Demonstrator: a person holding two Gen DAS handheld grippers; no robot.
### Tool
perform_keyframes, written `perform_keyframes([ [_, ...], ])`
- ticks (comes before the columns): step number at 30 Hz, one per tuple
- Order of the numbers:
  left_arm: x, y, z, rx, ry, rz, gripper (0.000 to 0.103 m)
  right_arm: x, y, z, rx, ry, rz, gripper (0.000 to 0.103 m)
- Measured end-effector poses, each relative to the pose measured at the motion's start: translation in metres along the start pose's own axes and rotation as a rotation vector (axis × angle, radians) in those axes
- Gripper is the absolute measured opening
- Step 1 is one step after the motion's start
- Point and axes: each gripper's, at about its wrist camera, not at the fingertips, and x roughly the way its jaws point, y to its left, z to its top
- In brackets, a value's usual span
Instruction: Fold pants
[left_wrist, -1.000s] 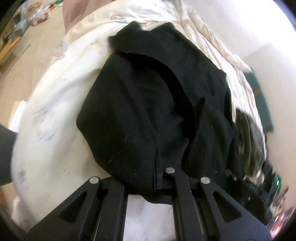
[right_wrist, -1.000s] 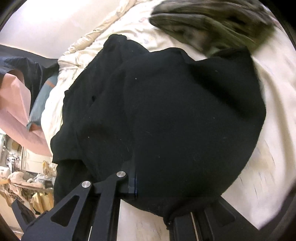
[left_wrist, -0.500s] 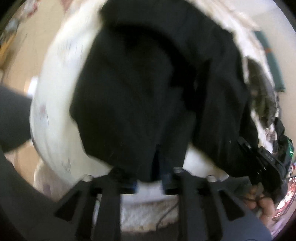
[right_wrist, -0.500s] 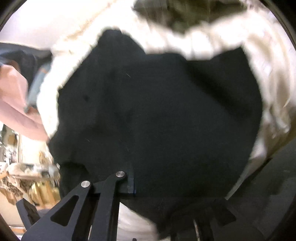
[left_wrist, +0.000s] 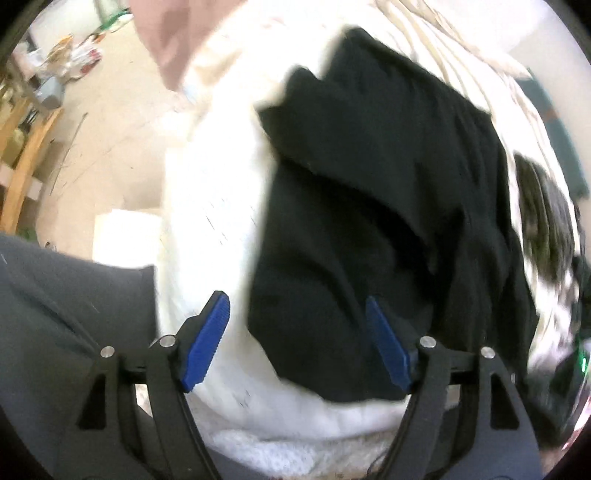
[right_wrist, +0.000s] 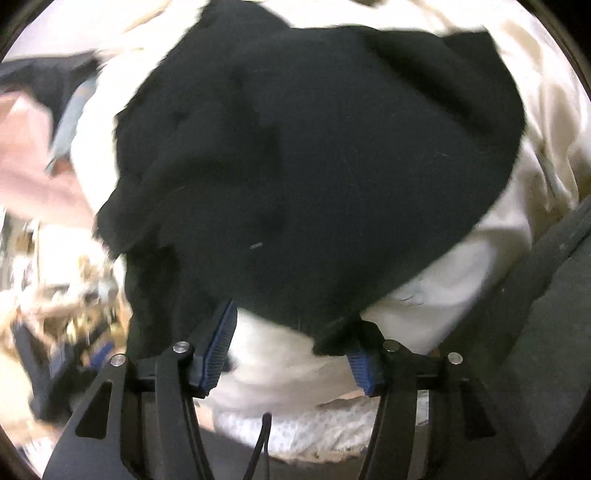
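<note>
1. No brand, label or writing could be read in either view.
2. Both views were motion-blurred. The clutter on the floor (left_wrist: 55, 74) at 10 o'clock and the dark patterned garment (left_wrist: 543, 218) at 3 o'clock in the left view could not be made out in detail.
3. The black pants (left_wrist: 388, 206) lay in a loose fold on the white bed cover (left_wrist: 207, 192), filling the centre of the right view (right_wrist: 314, 166).
4. The left gripper (left_wrist: 297, 339) was released, its jaws opening; the pants' near edge lay between the blue pads (left_wrist: 205, 341), unpinched.
5. The right gripper (right_wrist: 291, 345) was likewise released and opening, with the hem draped over its 4 o'clock pad.
6. A second earlier both grippers had been clenched on the pants' near edge; that grip was gone.
</note>
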Motion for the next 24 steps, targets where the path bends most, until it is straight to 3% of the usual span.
perform_keyframes([
  [3,-0.010,0.021,0.040,-0.044,-0.048,0.035,0.074,-0.008,0.032,0.000,-0.122,-0.007,0.046,0.058],
  [6,-0.014,0.031,0.073,-0.058,-0.081,0.065,0.078,-0.010,0.066,0.006,-0.255,-0.040,0.030,0.064],
  [9,-0.009,0.043,0.094,-0.039,-0.099,0.084,0.078,-0.001,0.079,0.026,-0.250,-0.047,0.034,0.065],
  [15,0.028,0.033,0.131,0.001,-0.102,0.109,0.078,0.026,0.112,0.066,-0.260,-0.046,-0.052,0.065],
  [18,0.038,0.025,0.136,0.008,-0.104,0.049,0.078,0.015,0.140,0.067,-0.305,-0.103,-0.112,0.065],
  [21,0.038,0.024,0.138,-0.034,-0.079,-0.021,0.078,-0.006,0.128,0.063,-0.316,-0.160,-0.172,0.063],
  [24,0.034,0.024,0.142,-0.081,-0.068,-0.088,0.078,-0.018,0.065,0.065,-0.133,-0.133,-0.250,0.063],
])
